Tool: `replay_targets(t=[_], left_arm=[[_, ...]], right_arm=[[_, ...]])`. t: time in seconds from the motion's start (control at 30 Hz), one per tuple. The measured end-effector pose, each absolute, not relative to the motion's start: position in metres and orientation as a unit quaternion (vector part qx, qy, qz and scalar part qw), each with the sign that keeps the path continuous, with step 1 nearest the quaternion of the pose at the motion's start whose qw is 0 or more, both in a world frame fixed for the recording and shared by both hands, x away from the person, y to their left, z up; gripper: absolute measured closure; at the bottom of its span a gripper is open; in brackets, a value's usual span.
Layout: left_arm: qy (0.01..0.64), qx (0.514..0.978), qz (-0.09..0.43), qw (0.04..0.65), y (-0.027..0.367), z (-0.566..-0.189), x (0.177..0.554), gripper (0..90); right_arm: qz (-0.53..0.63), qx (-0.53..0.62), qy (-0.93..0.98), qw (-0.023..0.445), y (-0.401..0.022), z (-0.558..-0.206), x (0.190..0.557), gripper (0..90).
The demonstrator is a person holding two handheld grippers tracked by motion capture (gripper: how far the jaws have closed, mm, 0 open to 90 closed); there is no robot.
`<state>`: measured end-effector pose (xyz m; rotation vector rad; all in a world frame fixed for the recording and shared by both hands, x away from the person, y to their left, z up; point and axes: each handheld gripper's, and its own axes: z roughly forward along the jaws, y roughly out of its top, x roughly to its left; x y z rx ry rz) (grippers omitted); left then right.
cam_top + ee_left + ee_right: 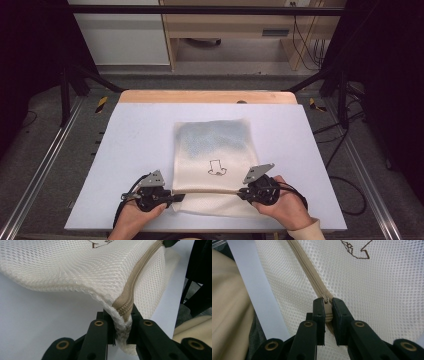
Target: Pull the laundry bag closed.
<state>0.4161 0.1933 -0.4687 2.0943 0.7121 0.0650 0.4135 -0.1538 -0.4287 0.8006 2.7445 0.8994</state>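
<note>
A cream mesh bag [212, 150] with a small dark drawing [217, 168] lies on the white table mat [130, 150]. A tan zipper [210, 190] runs across its near end. My left gripper [176, 198] is shut on the bag's left corner at the zipper's end; in the left gripper view its jaws pinch the bunched mesh and tape [122, 320]. My right gripper [242, 192] is shut at the zipper's right end, its jaws pinching the zipper's slider [327, 308]. The zipper is pulled taut between both grippers and reads as closed along the visible length.
The mat's near edge [200, 229] lies just below both hands. A wooden table strip [207, 96] shows beyond the mat. Black frame legs [65, 90] and cables [345, 150] stand at the sides. A person's beige sleeve [305, 231] enters bottom right.
</note>
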Motion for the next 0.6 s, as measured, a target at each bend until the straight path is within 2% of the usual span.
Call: replay_targets(t=[0.6], left_arm=[[0.29,0.845,0.028,0.448,0.194,-0.469,0.417,82.3]], right_arm=[[0.294,0.289,0.907,0.085,-0.172,-0.427,0.411,81.8]])
